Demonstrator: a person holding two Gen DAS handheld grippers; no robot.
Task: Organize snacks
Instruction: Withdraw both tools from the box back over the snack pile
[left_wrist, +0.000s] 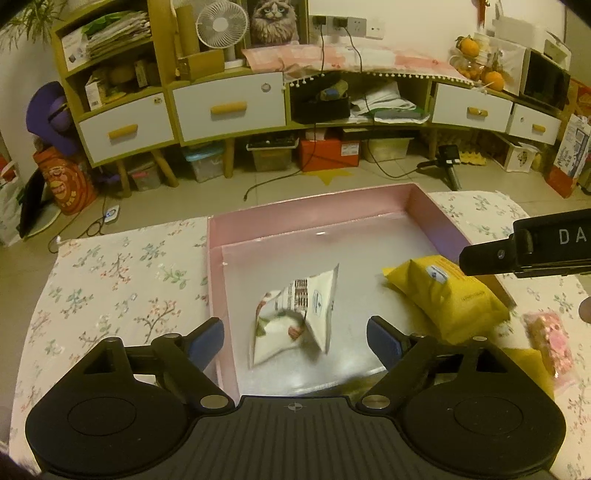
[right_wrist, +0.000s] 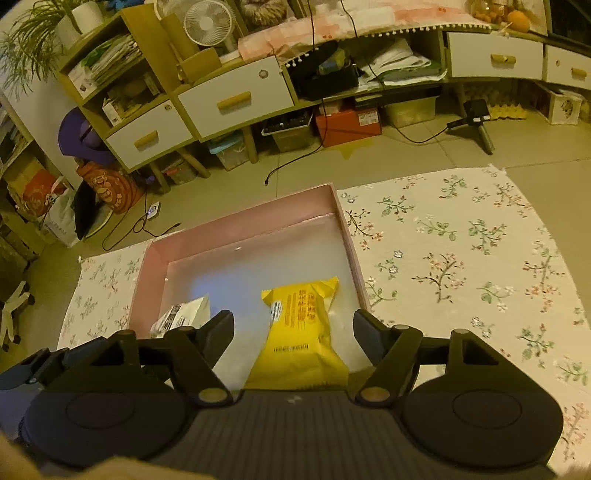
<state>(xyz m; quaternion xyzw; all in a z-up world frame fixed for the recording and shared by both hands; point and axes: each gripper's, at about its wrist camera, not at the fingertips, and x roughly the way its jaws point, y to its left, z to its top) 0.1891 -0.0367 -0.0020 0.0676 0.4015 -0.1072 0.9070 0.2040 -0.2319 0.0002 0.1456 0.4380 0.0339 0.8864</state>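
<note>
Both of my grippers stand wide apart with nothing pressed between their pads: my left gripper (left_wrist: 295, 334) at the bottom of its view above a white snack packet (left_wrist: 295, 314), my right gripper (right_wrist: 293, 334) above a yellow snack bag (right_wrist: 299, 332). Largest is the flowered cloth (right_wrist: 461, 258), spread on the floor. On it sits the pink box (left_wrist: 216, 266), in mid frame, and both snacks lie inside it, the white one left of the yellow. Only the left wrist view shows a small pink packet (left_wrist: 550, 343) outside the box at the right edge, on the cloth. From the right wrist view the white packet is half hidden behind my left-hand finger (right_wrist: 218, 328).
</note>
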